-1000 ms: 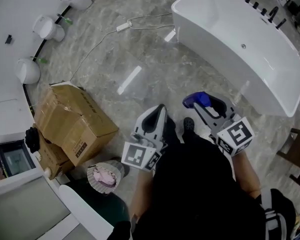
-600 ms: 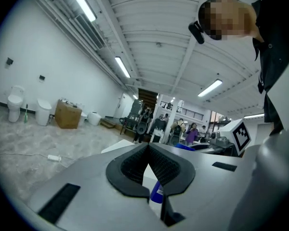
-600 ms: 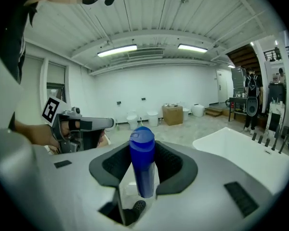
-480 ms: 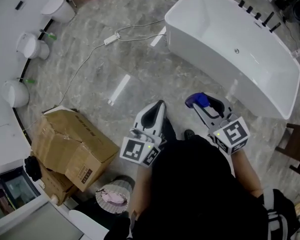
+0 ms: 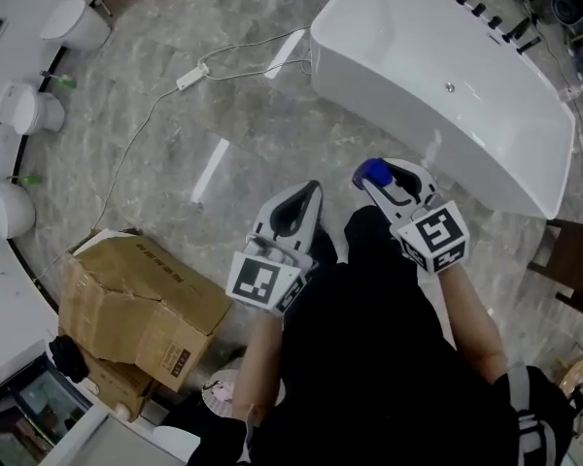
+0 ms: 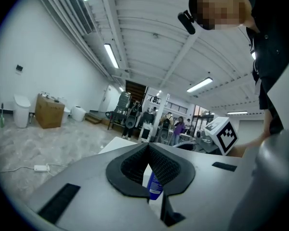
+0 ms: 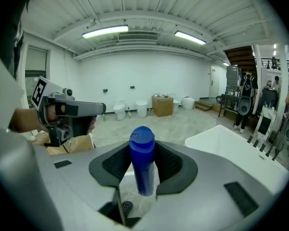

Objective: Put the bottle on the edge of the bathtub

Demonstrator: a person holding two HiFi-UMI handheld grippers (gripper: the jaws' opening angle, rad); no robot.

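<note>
A blue bottle (image 7: 142, 163) with a rounded cap stands upright between the jaws of my right gripper (image 7: 143, 165), which is shut on it. In the head view the bottle's cap (image 5: 373, 173) pokes out at the tip of the right gripper (image 5: 381, 178), a short way from the near wall of the white bathtub (image 5: 486, 178). My left gripper (image 5: 304, 198) is held beside it on the left, shut with nothing between its pads. Through the left gripper's (image 6: 147, 170) narrow slit the blue bottle (image 6: 155, 186) shows beyond.
A crushed cardboard box (image 5: 136, 304) lies on the marble floor at lower left. A cable with a white adapter (image 5: 190, 77) runs across the floor toward the tub. Toilets (image 5: 24, 110) line the left wall. Black taps (image 5: 496, 19) sit on the tub's far rim.
The view has moved forward toward the bathtub. Both grippers sit closer to the tub's near wall, the right one still shut on the bottle.
</note>
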